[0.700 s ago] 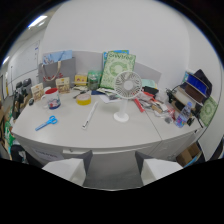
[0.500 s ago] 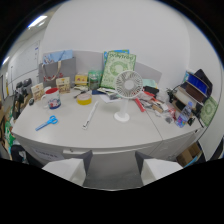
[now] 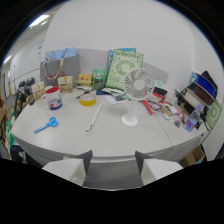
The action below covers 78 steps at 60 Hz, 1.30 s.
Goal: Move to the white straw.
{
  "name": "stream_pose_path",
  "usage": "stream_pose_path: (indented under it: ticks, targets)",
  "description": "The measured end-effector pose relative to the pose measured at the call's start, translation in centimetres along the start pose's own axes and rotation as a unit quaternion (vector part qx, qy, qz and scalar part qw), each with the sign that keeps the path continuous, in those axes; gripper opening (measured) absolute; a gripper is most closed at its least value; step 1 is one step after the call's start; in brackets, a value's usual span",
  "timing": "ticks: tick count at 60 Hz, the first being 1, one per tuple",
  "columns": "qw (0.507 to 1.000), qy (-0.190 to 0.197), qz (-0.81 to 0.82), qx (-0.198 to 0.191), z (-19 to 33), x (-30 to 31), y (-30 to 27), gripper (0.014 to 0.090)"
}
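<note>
White wall and grey partition panels back a long pale desk (image 3: pixel 115 145) crowded with office odds and ends along its far edge, while the near part is mostly bare.

On that bare stretch lies the white straw (image 3: pixel 93 119), flat on the desk top and pointing away from the camera with a slight slant. It sits well beyond the fingers, between the blue-handled scissors (image 3: pixel 45 125) on one side and the foot of the small white desk fan (image 3: pixel 134 94) on the other, and just nearer than the yellow tape roll (image 3: pixel 88 98). Nothing touches it, so an approach from the near edge looks unobstructed.

The gripper (image 3: pixel 113 167) hangs short of the desk edge, its two pale fingers (image 3: pixel 75 167) spread wide apart with nothing between them; by my reading the move toward the straw has a good way to go.

Farther out, a green packet (image 3: pixel 124 68) leans upright against the partition, probably propped there to stay out of the way; its top line seems to read "Graytree", though I cannot be sure. A grey bag with handles (image 3: pixel 57 70) stands beside it, small printed boxes (image 3: pixel 65 83) line up in front, and a red-lidded tub (image 3: pixel 52 98) sits nearer. Their lettering is too small to read. Cluttered pens and gadgets (image 3: pixel 192 107) fill the far end past the fan.
</note>
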Motion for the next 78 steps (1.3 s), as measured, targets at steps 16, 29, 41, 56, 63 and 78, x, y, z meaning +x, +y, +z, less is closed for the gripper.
stream_pose_path:
  ticks: [16,29,41,56,63,78]
  targets:
    - [1.000,-0.014,-0.003,0.008,4.7,-1.5,-2.1,0.0843]
    - [1.000,-0.025,-0.002,0.011,8.2,-2.4,-3.7,0.0843]
    - [0.999,-0.031,0.003,0.006,11.0,-3.3,-4.6,0.0842]
    - [1.000,-0.030,0.004,0.006,13.3,-3.5,-5.5,0.0843]
    - [1.000,-0.030,0.004,0.006,14.0,-3.6,-5.8,0.0846]
    - [0.999,-0.031,0.006,0.006,15.2,-3.7,-6.3,0.0842]
